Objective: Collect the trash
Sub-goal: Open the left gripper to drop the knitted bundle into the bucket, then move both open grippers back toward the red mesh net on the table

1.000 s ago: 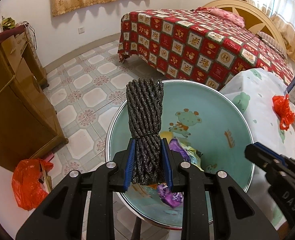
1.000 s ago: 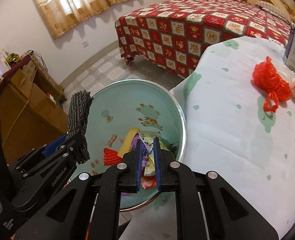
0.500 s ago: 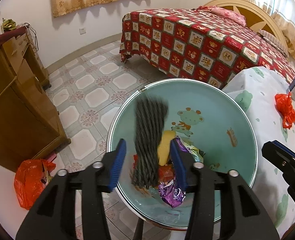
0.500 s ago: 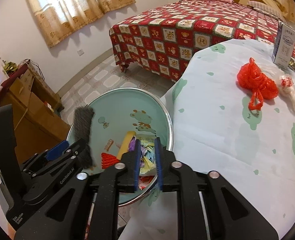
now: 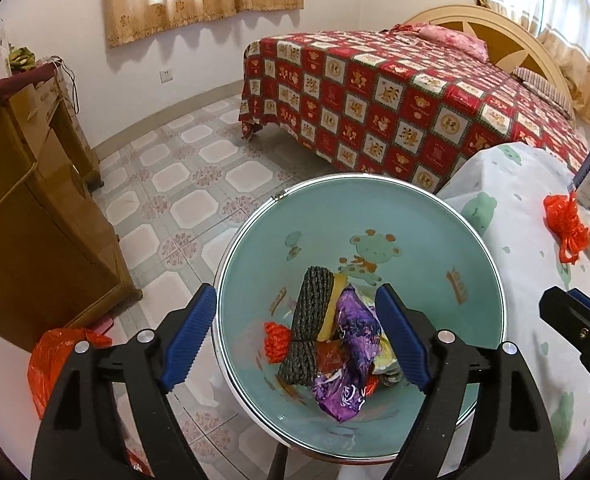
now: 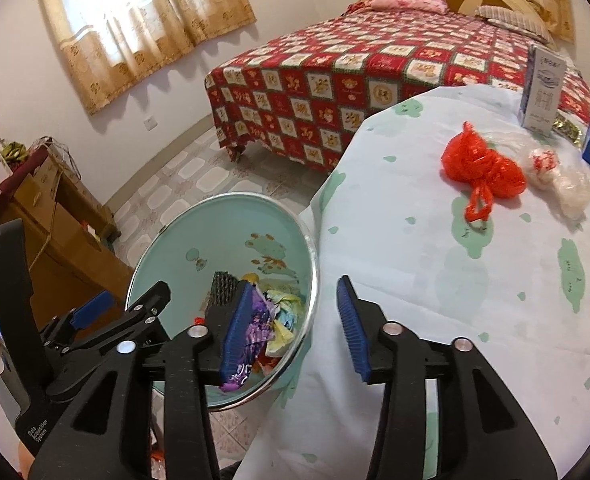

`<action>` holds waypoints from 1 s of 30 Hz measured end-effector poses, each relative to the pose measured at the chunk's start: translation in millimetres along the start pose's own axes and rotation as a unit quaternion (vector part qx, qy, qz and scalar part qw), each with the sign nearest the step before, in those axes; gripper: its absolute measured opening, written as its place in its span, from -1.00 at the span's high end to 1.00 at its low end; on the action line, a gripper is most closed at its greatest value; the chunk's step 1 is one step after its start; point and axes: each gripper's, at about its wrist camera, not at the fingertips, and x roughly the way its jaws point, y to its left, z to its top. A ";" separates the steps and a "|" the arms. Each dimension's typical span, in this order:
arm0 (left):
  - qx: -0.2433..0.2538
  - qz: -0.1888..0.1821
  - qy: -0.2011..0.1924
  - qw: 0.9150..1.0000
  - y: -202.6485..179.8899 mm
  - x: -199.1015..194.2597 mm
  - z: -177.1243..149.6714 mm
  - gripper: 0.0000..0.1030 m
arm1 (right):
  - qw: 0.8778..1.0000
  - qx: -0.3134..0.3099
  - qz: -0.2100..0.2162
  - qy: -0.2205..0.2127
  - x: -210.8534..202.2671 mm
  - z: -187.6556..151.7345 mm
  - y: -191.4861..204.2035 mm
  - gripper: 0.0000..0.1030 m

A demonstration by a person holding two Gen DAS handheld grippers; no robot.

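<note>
The dark rope bundle (image 5: 309,328) lies inside the green bin (image 5: 475,312), on top of a purple wrapper (image 5: 351,344) and other trash that is hard to make out. The left gripper (image 5: 295,340) hangs over the bin; its fingers have just been opening, stand wide and hold nothing. The right gripper (image 6: 295,330) has been opening too, with nothing between its fingers. A red bag (image 6: 481,168) sits on the bench (image 6: 455,280) beside the bin. The bin's bottom edge is hidden.
</note>
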 end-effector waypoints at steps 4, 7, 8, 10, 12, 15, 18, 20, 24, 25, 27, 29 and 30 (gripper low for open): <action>0.002 0.002 -0.010 1.000 -1.9 -3.4 0.5 -0.61 | 1.000 0.004 -0.020 -0.012 -5.1 -1.9 -5.1 -0.28; 0.005 0.005 -0.017 1.000 -4.7 -5.9 0.3 -0.65 | 0.999 0.008 -0.036 -0.024 -10.8 -3.4 -11.8 -0.46; 0.006 0.006 -0.019 1.000 -5.4 -7.1 -0.3 -0.68 | 0.999 0.009 -0.040 -0.026 -12.2 -3.7 -14.2 -0.50; 0.007 0.005 -0.021 1.000 -7.9 -8.6 -1.3 -0.73 | 0.998 0.012 -0.046 -0.027 -14.3 -3.7 -19.6 -0.56; 0.009 0.004 -0.023 1.000 -10.4 -9.9 -2.2 -0.76 | 0.998 0.019 -0.053 -0.027 -17.5 -3.8 -28.0 -0.61; 0.013 0.009 -0.030 0.999 -13.9 -13.1 -3.0 -0.85 | 0.997 0.030 -0.062 -0.029 -20.8 -4.2 -40.5 -0.63; 0.015 0.001 -0.032 0.999 -18.0 -15.9 -3.7 -0.87 | 0.997 0.038 -0.067 -0.027 -22.5 -4.2 -51.8 -0.63; 0.015 -0.009 -0.028 0.999 -21.5 -16.2 -5.1 -0.87 | 0.996 0.042 -0.068 -0.026 -25.0 -4.4 -61.1 -0.63; 0.025 -0.025 -0.025 0.999 -32.5 -19.0 -9.1 -0.88 | 0.995 0.047 -0.081 -0.035 -33.1 -6.8 -80.6 -0.63; 0.027 -0.028 -0.024 0.999 -34.9 -19.2 -9.8 -0.88 | 0.995 0.049 -0.084 -0.037 -34.4 -7.9 -84.4 -0.63; 0.033 -0.037 -0.022 0.999 -41.6 -19.7 -12.2 -0.88 | 0.994 0.057 -0.090 -0.039 -37.7 -9.3 -97.3 -0.63; 0.036 -0.042 -0.019 0.998 -46.7 -20.1 -14.6 -0.88 | 0.993 0.064 -0.095 -0.040 -40.6 -9.5 -108.6 -0.63; 0.038 -0.045 -0.018 0.998 -50.3 -20.5 -16.0 -0.88 | 0.992 0.066 -0.099 -0.041 -42.8 -10.3 -116.2 -0.62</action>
